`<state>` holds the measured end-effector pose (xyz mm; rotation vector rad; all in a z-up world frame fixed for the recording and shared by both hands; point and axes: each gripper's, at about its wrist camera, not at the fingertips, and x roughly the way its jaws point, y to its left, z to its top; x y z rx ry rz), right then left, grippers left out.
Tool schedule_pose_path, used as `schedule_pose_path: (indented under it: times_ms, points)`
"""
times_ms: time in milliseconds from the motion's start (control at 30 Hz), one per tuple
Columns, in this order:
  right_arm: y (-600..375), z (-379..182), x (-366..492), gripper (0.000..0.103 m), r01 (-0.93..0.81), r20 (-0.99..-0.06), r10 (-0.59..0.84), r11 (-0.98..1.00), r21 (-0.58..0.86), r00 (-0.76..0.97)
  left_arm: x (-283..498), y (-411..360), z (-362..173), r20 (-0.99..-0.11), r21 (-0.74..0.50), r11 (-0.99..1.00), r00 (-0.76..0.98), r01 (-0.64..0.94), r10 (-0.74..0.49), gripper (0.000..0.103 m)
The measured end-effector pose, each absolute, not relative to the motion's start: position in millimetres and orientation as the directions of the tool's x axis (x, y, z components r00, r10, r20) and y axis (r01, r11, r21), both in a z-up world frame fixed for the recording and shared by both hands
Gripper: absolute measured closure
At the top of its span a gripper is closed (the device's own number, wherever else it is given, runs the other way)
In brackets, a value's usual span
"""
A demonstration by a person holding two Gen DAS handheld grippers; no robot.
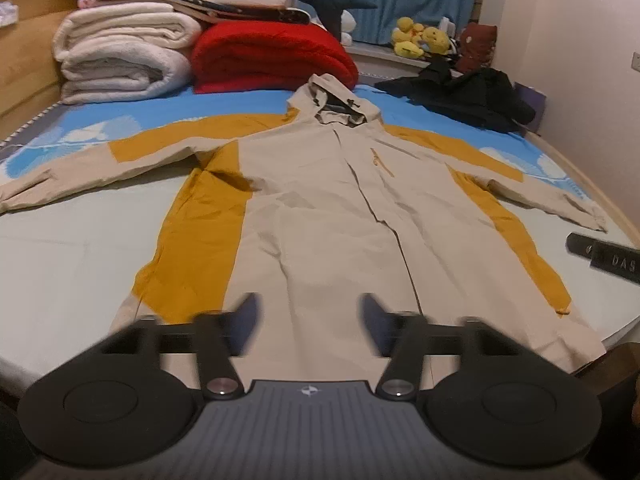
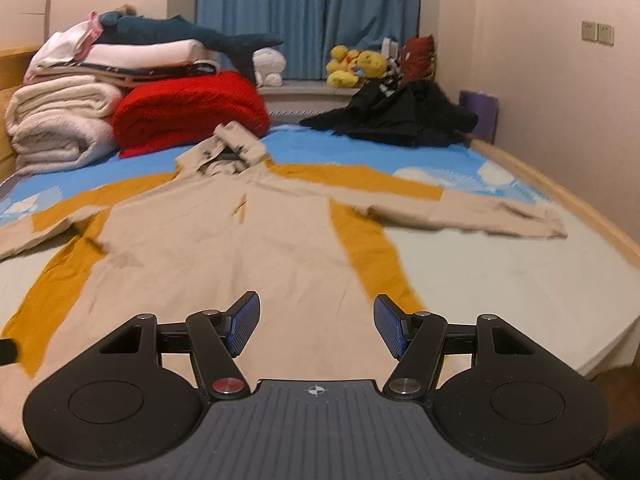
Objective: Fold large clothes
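Both claws hover low over the near hem of the jacket (image 1: 320, 208), tipped down a bit toward the bed (image 1: 60, 264). The left claw (image 1: 310, 322) has its fingers (image 1: 246, 320) blurred, sitting at a middling gap with nothing between them, just cloth underneath. The right claw (image 2: 316, 326) is spread wide, blue pads (image 2: 242, 324) sharp and clear, also holding nothing.

The jacket is beige with mustard panels, lying flat and face up in the middle of the bed, hood (image 1: 334, 98) at the far end, both sleeves stretched straight out left and right. The right sleeve's cuff (image 2: 554, 224) ends close to the bed's wooden right edge (image 2: 592, 216); the hem sits right at the near edge. Pale sheet is bare on both sides of the body, so that's the open room.

At the far end: a stack of folded white blankets (image 1: 120, 56) far left, a red blanket (image 1: 272, 56) just behind the hood, a black garment (image 1: 468, 98) bunched far right, well apart from the jacket. Plush toys (image 2: 356, 66) sit on the sill under the blue curtain (image 2: 308, 12).
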<state>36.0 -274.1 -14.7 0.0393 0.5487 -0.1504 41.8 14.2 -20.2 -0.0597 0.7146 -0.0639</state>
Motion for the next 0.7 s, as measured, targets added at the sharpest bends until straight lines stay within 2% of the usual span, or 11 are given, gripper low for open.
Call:
schedule_pose_path:
  times_ms: [100,167,233,300,433,533,567,600,633,667,700]
  points:
    - [-300.2,-18.3,62.0,0.039,0.209,-0.515,-0.200,0.977,-0.042,0.834,69.3,37.1,-19.6,-0.646,-0.008,1.000,0.763,0.021,-0.021,0.052]
    - [-322.2,-32.1,81.4,0.039,0.272,-0.562,-0.254,0.961,-0.054,0.787,91.1,58.9,-29.6,-0.662,0.032,0.999,0.748,-0.021,0.036,0.052]
    - [-342.0,-49.4,95.7,0.039,0.333,-0.624,-0.294,0.941,-0.057,0.724,114.6,87.7,-52.7,-0.723,0.055,0.993,0.682,-0.107,0.113,0.051]
    - [-359.9,-70.6,106.1,0.039,0.392,-0.691,-0.324,0.918,-0.063,0.646,129.7,114.2,-75.6,-0.790,0.025,0.977,0.595,-0.213,0.150,0.050]
    - [-380.3,-109.4,115.0,0.040,0.463,-0.801,-0.342,0.882,-0.092,0.492,137.9,149.5,-105.4,-0.847,-0.011,0.928,0.496,-0.372,0.189,0.043]
    - [-386.3,-126.1,113.4,0.042,0.505,-0.842,-0.335,0.859,-0.088,0.423,138.5,159.9,-116.4,-0.871,-0.048,0.915,0.465,-0.401,0.158,0.043]
    - [-388.5,-128.4,113.0,0.048,0.512,-0.849,-0.324,0.855,-0.075,0.418,138.2,157.7,-115.8,-0.868,-0.037,0.922,0.469,-0.386,0.161,0.044]
    - [-388.7,-129.4,113.0,0.052,0.515,-0.853,-0.313,0.855,-0.061,0.419,138.3,155.2,-114.8,-0.867,-0.026,0.934,0.473,-0.357,0.157,0.048]
    - [-389.1,-130.1,111.9,0.066,0.513,-0.854,-0.300,0.857,-0.046,0.425,139.3,152.8,-113.6,-0.866,-0.029,0.943,0.479,-0.331,0.141,0.065]
    - [-387.2,-129.7,110.8,0.081,0.508,-0.855,-0.287,0.861,-0.032,0.433,139.9,151.1,-111.9,-0.864,-0.034,0.950,0.487,-0.310,0.128,0.090]
    - [-383.2,-128.8,110.0,0.089,0.504,-0.855,-0.287,0.863,-0.035,0.432,137.4,149.3,-109.2,-0.856,-0.019,0.953,0.497,-0.303,0.141,0.096]
